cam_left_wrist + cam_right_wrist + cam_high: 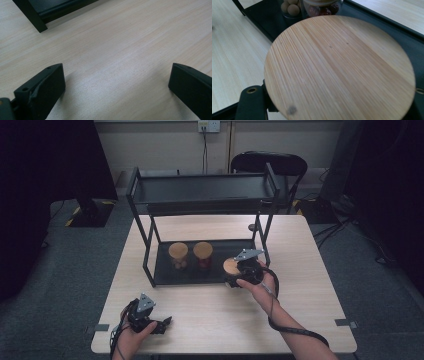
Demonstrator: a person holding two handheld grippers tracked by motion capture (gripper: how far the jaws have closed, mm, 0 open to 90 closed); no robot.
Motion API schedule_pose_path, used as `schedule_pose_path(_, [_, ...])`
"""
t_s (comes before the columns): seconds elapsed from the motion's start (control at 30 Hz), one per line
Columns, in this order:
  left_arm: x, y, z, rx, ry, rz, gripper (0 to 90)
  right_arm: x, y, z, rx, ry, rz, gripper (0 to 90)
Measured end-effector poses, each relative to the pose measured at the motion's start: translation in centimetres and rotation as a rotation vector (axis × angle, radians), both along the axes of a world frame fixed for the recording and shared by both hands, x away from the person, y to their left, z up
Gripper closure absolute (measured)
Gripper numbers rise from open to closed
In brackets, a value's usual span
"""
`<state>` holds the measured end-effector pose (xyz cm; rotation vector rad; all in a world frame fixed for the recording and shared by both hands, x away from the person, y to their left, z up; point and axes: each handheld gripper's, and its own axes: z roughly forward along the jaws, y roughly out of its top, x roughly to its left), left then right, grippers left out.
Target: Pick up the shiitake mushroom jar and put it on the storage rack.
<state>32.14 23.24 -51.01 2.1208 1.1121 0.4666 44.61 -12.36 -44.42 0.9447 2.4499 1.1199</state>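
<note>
We have the right hand-held gripper (239, 272) clamped on a wooden-lidded jar (339, 67) at the front right of the rack's bottom tray (165, 275), beside two other jars (190, 255). We should keep it upright and clear the rack post (265, 237) and the tray lip. The left hand-held gripper (116, 87) rests wide apart and idle on the bare desk (215, 315), which has open room.

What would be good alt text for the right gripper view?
A round wooden lid of a jar, clamped in the right claw, sits close to the camera. Behind it, two glass jars stand on a black shelf tray on a pale wooden table.
</note>
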Motion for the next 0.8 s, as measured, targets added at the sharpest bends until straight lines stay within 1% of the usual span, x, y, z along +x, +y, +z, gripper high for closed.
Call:
schedule_pose_path(0.47, [0.0,0.0,0.0,0.001,0.001,-0.002,0.4,1.1,0.8,0.2,0.007,0.008,-0.013,25.8])
schedule_pose_path(0.8, [0.0,0.0,0.0,0.001,0.001,-0.002,0.4,1.8,1.1,0.5,0.007,0.001,-0.021,25.8])
